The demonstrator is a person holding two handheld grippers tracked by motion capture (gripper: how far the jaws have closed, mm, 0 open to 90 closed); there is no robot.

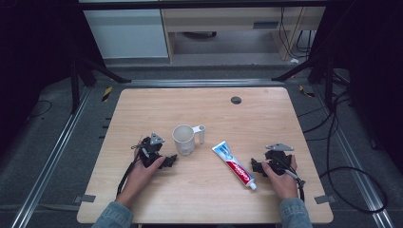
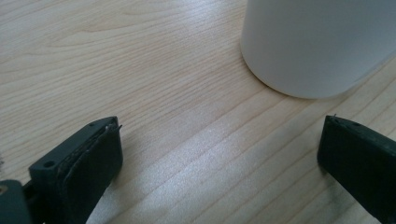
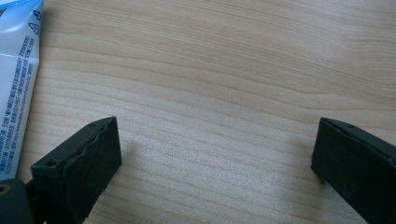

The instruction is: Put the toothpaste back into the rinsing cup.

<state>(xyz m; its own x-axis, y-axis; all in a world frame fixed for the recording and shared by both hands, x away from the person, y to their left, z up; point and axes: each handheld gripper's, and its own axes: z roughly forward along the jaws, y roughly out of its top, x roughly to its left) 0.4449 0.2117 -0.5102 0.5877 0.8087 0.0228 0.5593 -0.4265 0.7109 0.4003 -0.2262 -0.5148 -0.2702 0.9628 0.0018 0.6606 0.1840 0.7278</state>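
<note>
The white cup (image 1: 184, 139) stands upright near the middle of the wooden surface (image 1: 142, 104), its handle turned to the right, and the toothpaste tube (image 1: 235, 165) lies flat just right of it, cap end toward the person. Nothing is held yet, so the work looks to be at its very start: an approach, with each gripper low over the surface beside its own thing.

The left gripper (image 1: 167, 161) sits just left of the cup, its jaws spread wide and empty; in the left gripper view the cup's (image 2: 317, 44) rounded base lies ahead and toward the right jaw. The right gripper (image 1: 257, 167) rests just right of the tube, jaws likewise wide apart with only bare wood between them, the tube's (image 3: 16, 79) printed side at the left edge of its view.

A likely next move is for the right gripper to swing left and straddle the tube across its width before closing, while the left steadies the cup.
</note>
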